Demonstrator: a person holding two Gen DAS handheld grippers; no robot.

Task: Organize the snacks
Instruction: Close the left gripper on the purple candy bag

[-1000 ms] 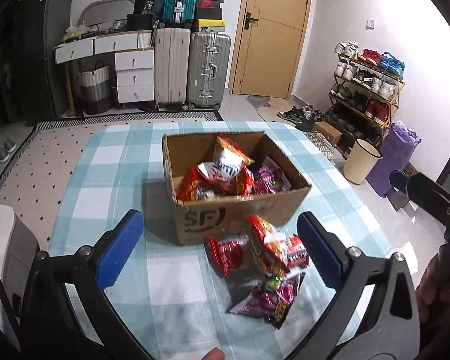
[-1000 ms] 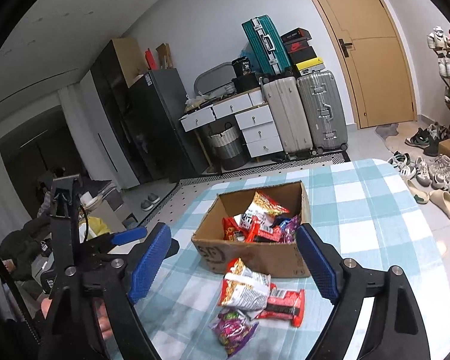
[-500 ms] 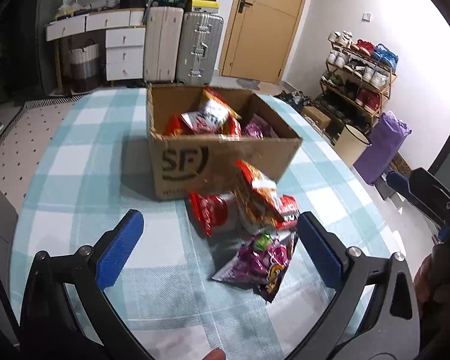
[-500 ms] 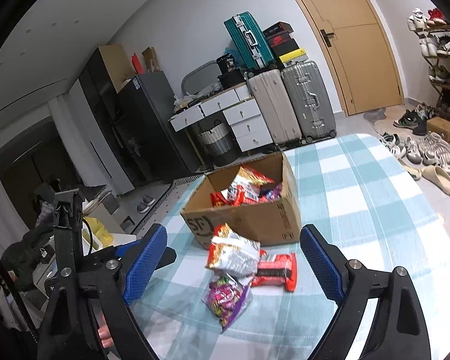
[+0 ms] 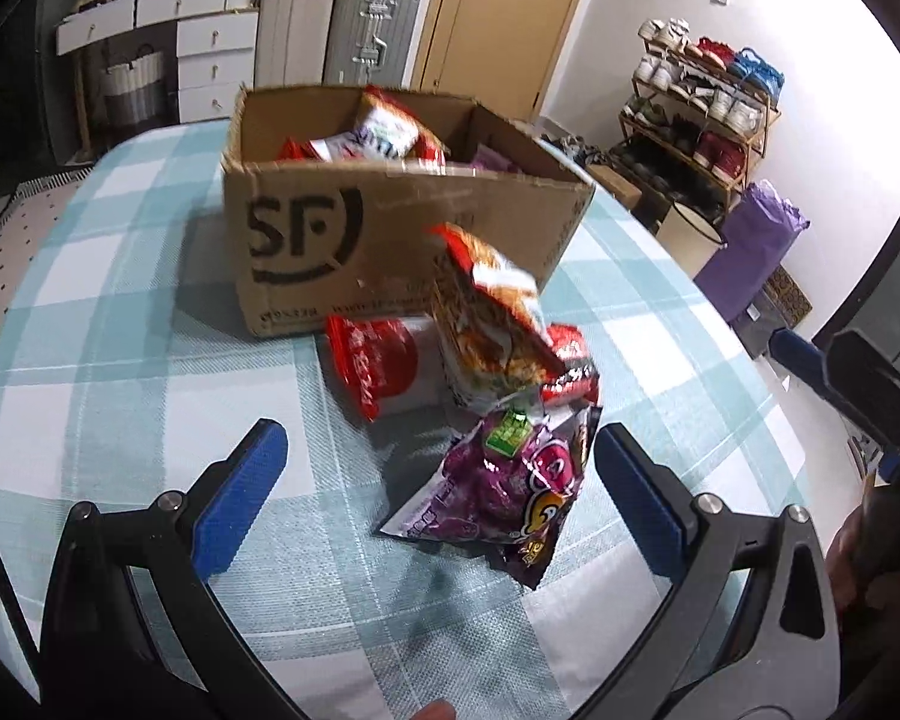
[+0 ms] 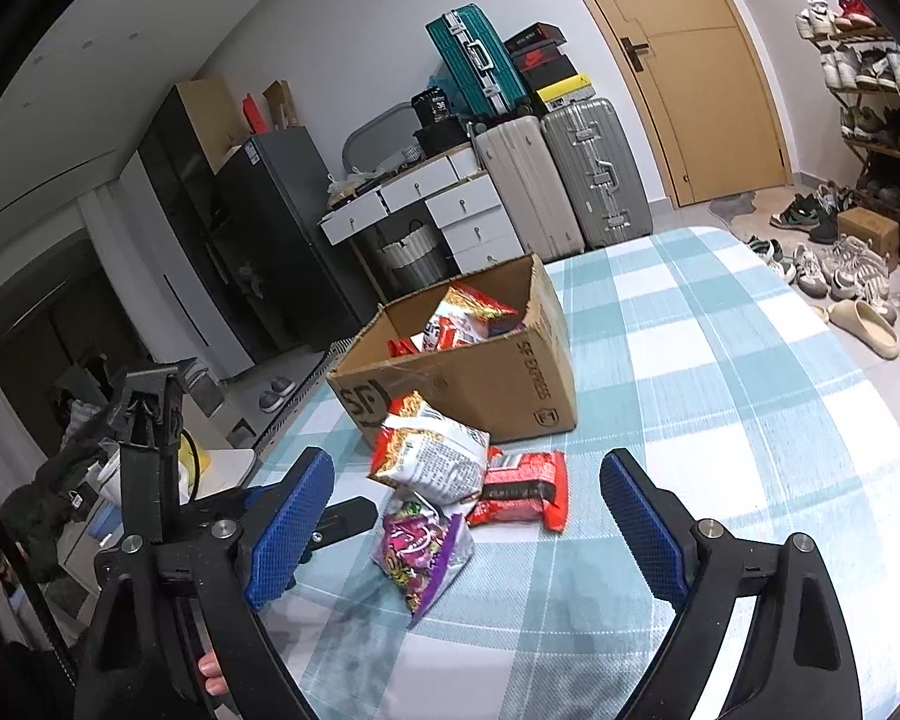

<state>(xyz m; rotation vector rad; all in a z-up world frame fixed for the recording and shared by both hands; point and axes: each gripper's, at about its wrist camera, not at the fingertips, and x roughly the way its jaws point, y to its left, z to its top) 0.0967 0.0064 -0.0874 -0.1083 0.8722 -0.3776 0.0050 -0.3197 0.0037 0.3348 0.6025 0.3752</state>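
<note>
A cardboard box [image 5: 354,240] marked SF stands on the checked tablecloth [image 5: 108,312] and holds several snack packs. In front of it lie a purple pack [image 5: 504,492], an orange-and-white pack [image 5: 486,324] propped upright, and red packs [image 5: 378,360]. My left gripper [image 5: 438,486] is open, its jaws on either side of the purple pack, just short of it. My right gripper [image 6: 468,522] is open and empty; in its view the purple pack [image 6: 420,546], the orange-and-white pack [image 6: 432,450], a red pack [image 6: 522,486] and the box [image 6: 480,378] lie ahead.
Suitcases [image 6: 564,180], white drawers [image 6: 444,210] and a dark cabinet [image 6: 258,228] stand beyond the table. A door [image 6: 696,72] and a shoe rack [image 5: 702,114] are to the right, with shoes [image 6: 840,276] on the floor. The left gripper's body [image 6: 150,480] shows at the right view's left.
Both grippers have moved forward and lower toward the loose packs in front of the box. Both stay open.
</note>
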